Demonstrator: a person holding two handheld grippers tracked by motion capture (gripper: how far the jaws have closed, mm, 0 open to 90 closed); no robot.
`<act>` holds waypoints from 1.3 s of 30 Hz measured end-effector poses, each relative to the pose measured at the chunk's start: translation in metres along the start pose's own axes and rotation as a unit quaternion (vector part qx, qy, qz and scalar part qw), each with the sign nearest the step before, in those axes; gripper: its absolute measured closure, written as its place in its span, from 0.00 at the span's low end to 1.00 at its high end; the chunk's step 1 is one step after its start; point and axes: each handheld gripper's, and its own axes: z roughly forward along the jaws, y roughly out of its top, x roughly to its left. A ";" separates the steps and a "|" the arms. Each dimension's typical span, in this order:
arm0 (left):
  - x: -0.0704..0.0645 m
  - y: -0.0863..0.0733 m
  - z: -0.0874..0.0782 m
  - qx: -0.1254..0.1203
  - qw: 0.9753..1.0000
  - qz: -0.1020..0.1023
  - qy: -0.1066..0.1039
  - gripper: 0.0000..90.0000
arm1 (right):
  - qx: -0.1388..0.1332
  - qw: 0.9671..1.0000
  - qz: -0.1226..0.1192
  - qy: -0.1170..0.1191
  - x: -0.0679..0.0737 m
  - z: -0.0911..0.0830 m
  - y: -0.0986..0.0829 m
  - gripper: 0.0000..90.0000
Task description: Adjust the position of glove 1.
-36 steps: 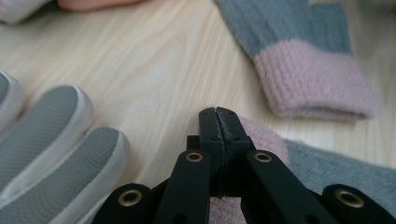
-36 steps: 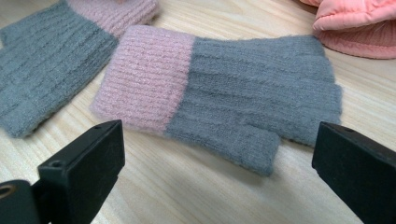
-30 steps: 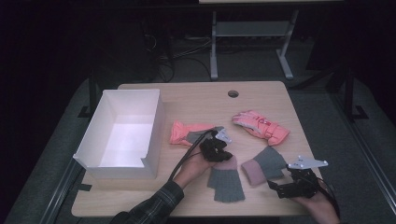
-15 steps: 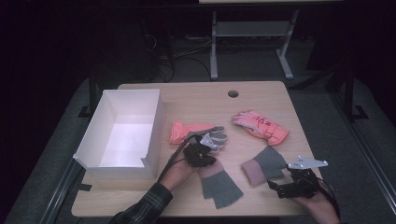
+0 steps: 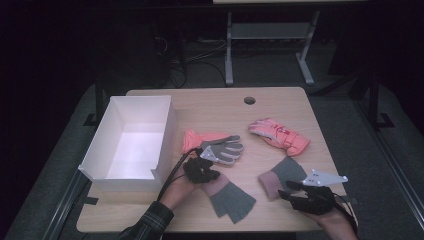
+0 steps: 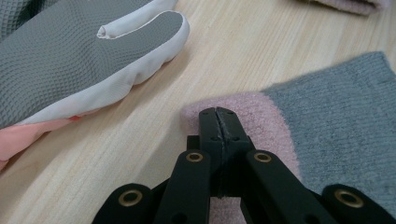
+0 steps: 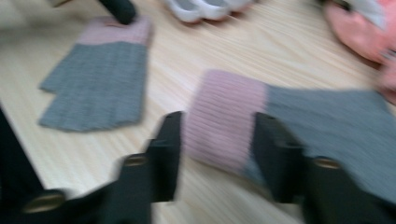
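High view shows a wooden table (image 5: pixel 300 205) with a white box (image 5: pixel 131 145) at its left. The left gripper (image 5: pixel 201 170) sits at the near centre on the pink cuff of a grey knitted glove (image 5: pixel 232 200), which lies flat and stretches toward the near edge. In the left gripper view the two black jaws are pressed together with their tips on that pink cuff (image 6: pixel 243 116); whether any fabric is pinched between them cannot be told. Just beyond lies a grey-and-white work glove (image 5: pixel 224 148), partly over a salmon glove (image 5: pixel 196 138). The right gripper (image 5: pixel 292 189) is at the near right, jaws spread wide around the pink cuff of a second grey knitted glove (image 7: pixel 289 121). A pink ski glove (image 5: pixel 279 136) lies farther right.
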 end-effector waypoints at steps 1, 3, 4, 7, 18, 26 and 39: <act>0.000 0.000 0.000 0.000 1.000 0.000 0.000 1.00 | 0.000 1.000 0.000 0.000 0.000 0.000 0.000 0.67; 0.000 0.000 0.000 0.003 1.000 0.006 0.001 1.00 | 0.006 1.000 -0.019 0.023 0.012 0.009 0.006 0.83; 0.000 0.000 0.000 0.003 1.000 0.006 0.001 1.00 | 0.006 1.000 -0.019 0.023 0.012 0.009 0.006 0.83; 0.001 0.001 0.000 0.005 1.000 0.006 -0.001 1.00 | 0.019 0.998 -0.038 0.050 0.022 0.020 0.010 0.94; 0.000 0.001 0.001 -0.001 1.000 -0.003 -0.003 1.00 | 0.057 0.984 -0.105 0.134 0.069 0.064 0.025 1.00; 0.000 -0.001 0.002 -0.007 1.000 -0.011 -0.004 1.00 | 0.091 0.978 -0.120 0.142 0.076 0.077 0.022 1.00; -0.008 -0.015 -0.010 0.003 0.999 -0.031 0.020 1.00 | 0.099 0.986 -0.103 0.083 0.047 0.082 0.033 1.00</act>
